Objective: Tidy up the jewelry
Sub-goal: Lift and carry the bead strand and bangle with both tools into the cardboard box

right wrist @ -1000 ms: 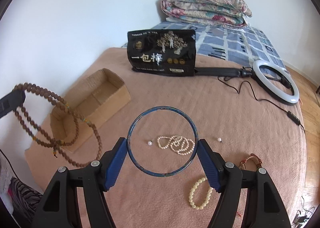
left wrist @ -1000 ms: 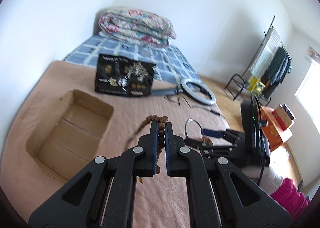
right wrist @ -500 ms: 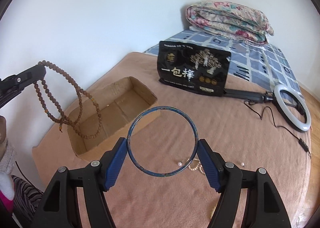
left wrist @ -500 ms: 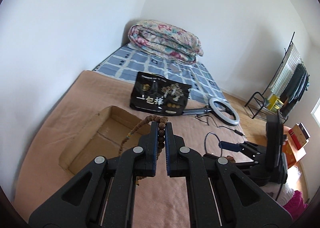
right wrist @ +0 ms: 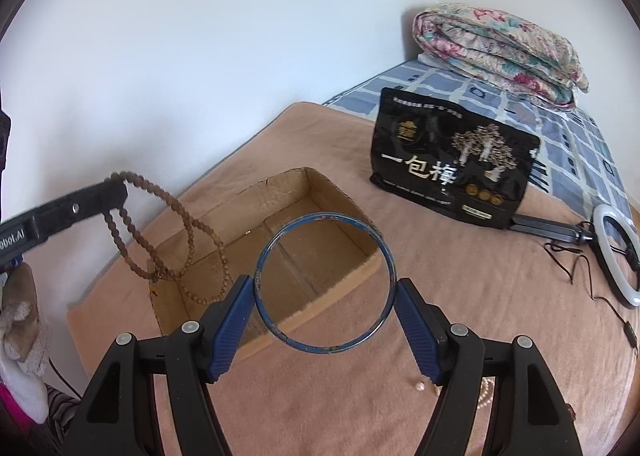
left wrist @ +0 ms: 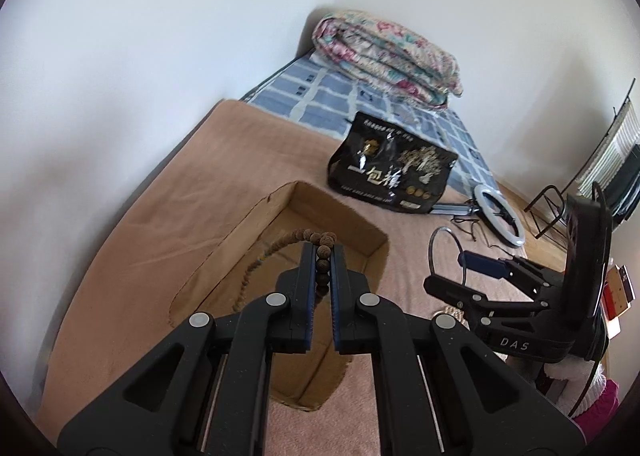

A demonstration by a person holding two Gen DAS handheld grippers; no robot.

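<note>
Left gripper (left wrist: 322,256): jaws pinched together on a long strand of brown wooden beads (left wrist: 323,261), so it's clamped tight on that.
Bead strand: from the right wrist view the loops (right wrist: 176,240) dangle off the fingertips, hanging over the near left corner of the box, not resting on anything as far as I can tell.
Right gripper (right wrist: 325,284): blue pads spread wide and pressing on both sides of a thin, scuffed blue metal bangle (right wrist: 325,283), so it's gripping that hoop across its width.
Bangle position: held up in the air, in front of the box's near right wall.
Box: open, shallow brown cardboard box (right wrist: 280,192) sitting on the tan blanket (right wrist: 460,276) close to the white wall.
Still on the blanket: a single loose pearl (right wrist: 419,387) and a bit of a pale pearl strand (right wrist: 486,392), just under the right gripper's right finger.
Background stuff: black foil pouch with gold print (right wrist: 452,164), white ring light (right wrist: 618,256) with its cable, folded floral quilt (right wrist: 500,52).
</note>
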